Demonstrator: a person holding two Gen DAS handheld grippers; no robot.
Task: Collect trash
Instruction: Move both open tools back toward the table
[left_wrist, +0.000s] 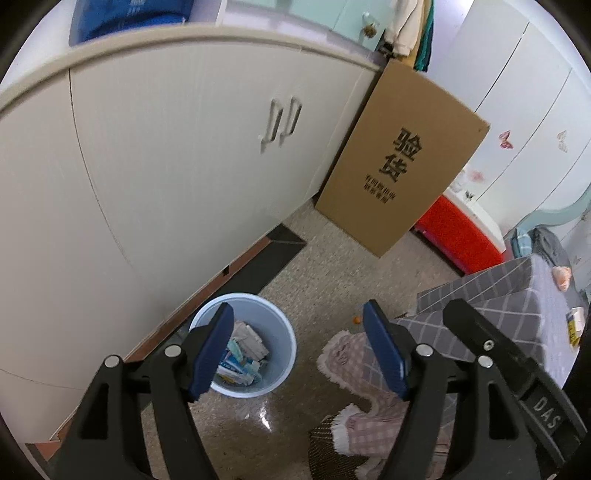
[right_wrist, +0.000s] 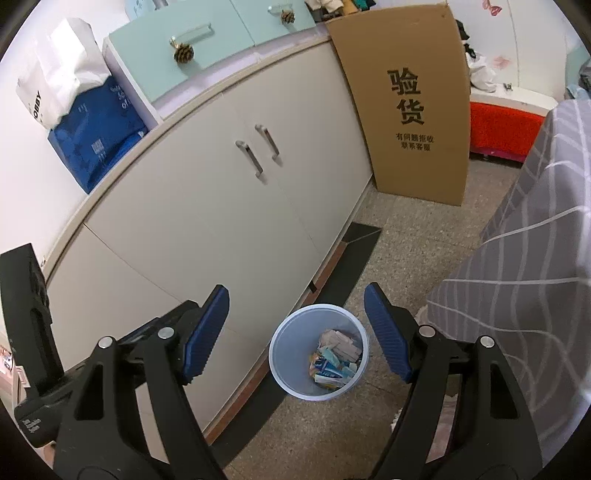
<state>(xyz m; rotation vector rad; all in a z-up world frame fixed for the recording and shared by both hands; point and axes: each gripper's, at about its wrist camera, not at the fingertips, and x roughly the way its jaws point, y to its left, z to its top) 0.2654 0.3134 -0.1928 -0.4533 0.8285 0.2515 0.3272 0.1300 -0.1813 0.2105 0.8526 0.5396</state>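
A pale blue trash bin (left_wrist: 280, 332) stands on the speckled floor beside the white cabinet; it also shows in the right wrist view (right_wrist: 284, 350). Several crumpled wrappers and paper scraps (left_wrist: 245, 354) lie inside it, seen also in the right wrist view (right_wrist: 336, 356). My left gripper (left_wrist: 299, 328) is open and empty, held above the bin with the bin behind its left finger. My right gripper (right_wrist: 295, 306) is open and empty, high above the bin, which shows between its fingers. A small orange bit (left_wrist: 356, 319) lies on the floor near the table.
A white cabinet (right_wrist: 207, 206) runs along the left. A tall cardboard box (left_wrist: 402, 158) leans at its far end, with a red box (left_wrist: 458, 229) behind. A table with grey checked cloth (right_wrist: 535, 258) stands right. A pink plaid cushion (left_wrist: 354, 365) sits on a stool below.
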